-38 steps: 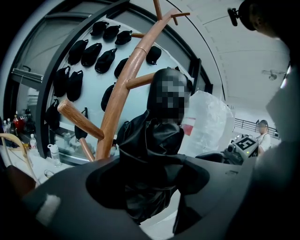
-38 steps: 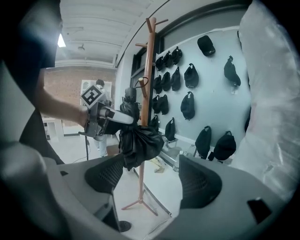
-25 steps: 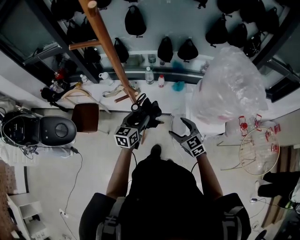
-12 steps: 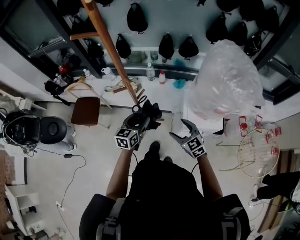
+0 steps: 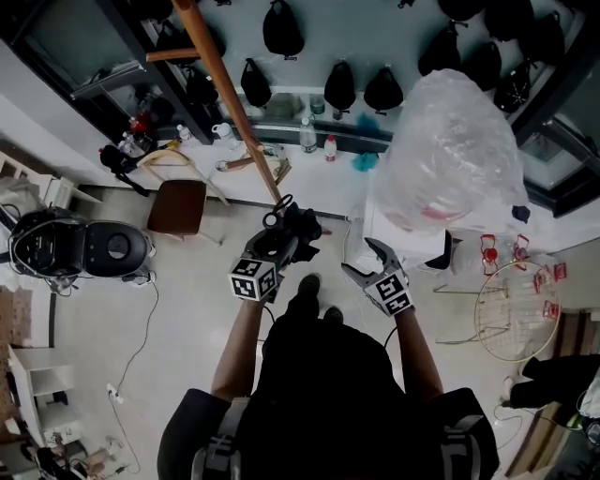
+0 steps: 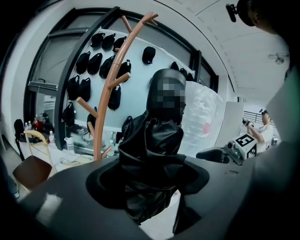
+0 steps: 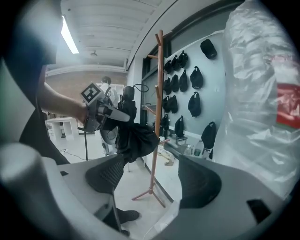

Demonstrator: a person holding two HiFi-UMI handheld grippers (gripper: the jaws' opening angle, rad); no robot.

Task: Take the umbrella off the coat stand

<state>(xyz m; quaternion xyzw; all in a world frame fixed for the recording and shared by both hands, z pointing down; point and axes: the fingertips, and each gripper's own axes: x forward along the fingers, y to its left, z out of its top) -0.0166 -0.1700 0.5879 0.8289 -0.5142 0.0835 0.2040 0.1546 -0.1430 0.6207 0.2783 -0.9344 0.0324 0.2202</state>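
Note:
A folded black umbrella [image 5: 302,225] is clamped upright in my left gripper [image 5: 281,236], clear of the wooden coat stand [image 5: 230,94]. In the left gripper view its bunched fabric [image 6: 152,159] fills the gap between the jaws of the left gripper [image 6: 150,180], with the stand [image 6: 105,103] behind it at the left. My right gripper [image 5: 361,258] hovers just to the right, open and empty. In the right gripper view, the right gripper [image 7: 154,178] frames bare floor, and the umbrella [image 7: 133,136] hangs beside the stand's pole [image 7: 158,117].
A large clear plastic bag [image 5: 450,150] bulges at the right. A brown chair [image 5: 180,206] and a black machine [image 5: 80,248] stand at the left, a round wire rack [image 5: 514,309] at the right. Black caps [image 5: 281,28] hang on the wall above a counter with bottles [image 5: 309,141].
The room has slid upward in the head view: the person has backed away from the wall and stand, carrying both grippers along. The umbrella stays in the left gripper.

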